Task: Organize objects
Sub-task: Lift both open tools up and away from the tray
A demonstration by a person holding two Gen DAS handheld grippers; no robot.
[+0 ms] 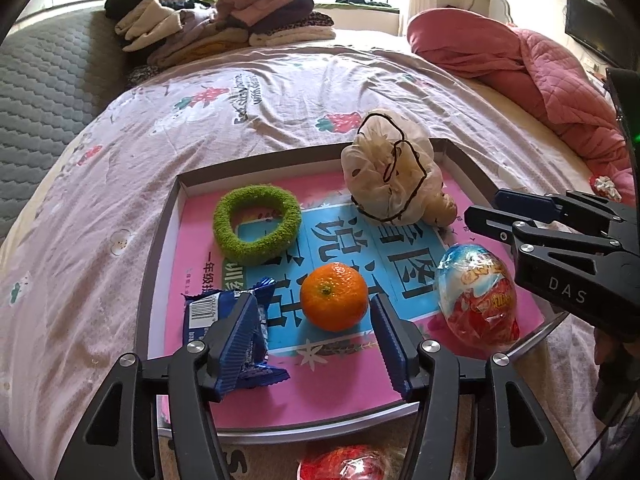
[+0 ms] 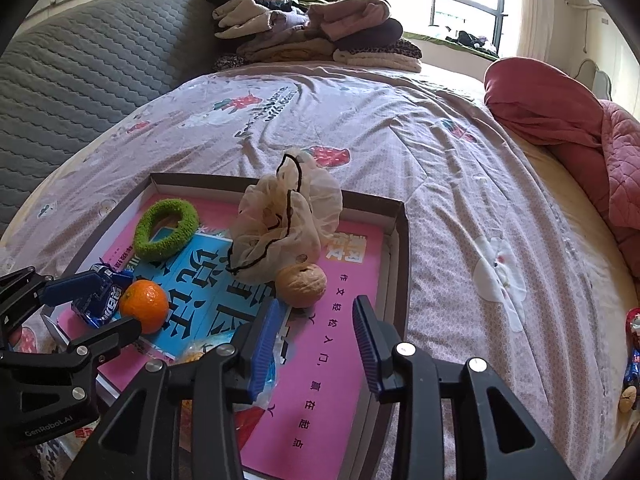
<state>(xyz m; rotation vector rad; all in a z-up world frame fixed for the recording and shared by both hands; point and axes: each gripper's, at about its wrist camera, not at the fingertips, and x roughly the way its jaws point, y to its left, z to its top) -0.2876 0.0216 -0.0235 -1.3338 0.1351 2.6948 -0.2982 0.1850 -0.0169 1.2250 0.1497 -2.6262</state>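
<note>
A shallow brown-rimmed box tray (image 1: pixel 256 160) (image 2: pixel 400 248) lined with a pink and blue book lies on the bed. In it are a green fuzzy ring (image 1: pixel 256 224) (image 2: pixel 166 229), an orange (image 1: pixel 334 297) (image 2: pixel 145 305), a blue snack packet (image 1: pixel 208 316) (image 2: pixel 100 312), a beige mesh scrunchie (image 1: pixel 390 172) (image 2: pixel 284 224), a walnut (image 2: pixel 301 285) and a foil-wrapped egg (image 1: pixel 478 300). My left gripper (image 1: pixel 316 336) is open just in front of the orange, its left finger over the packet. My right gripper (image 2: pixel 316 344) is open above the tray's right part, empty.
A pile of folded clothes (image 1: pixel 224 20) (image 2: pixel 312 28) lies at the far side of the bed. A pink quilt (image 1: pixel 540 72) is bunched at the right. Small wrapped items (image 2: pixel 632 356) lie on the sheet at the far right. A red wrapped item (image 1: pixel 344 464) lies near the tray's near edge.
</note>
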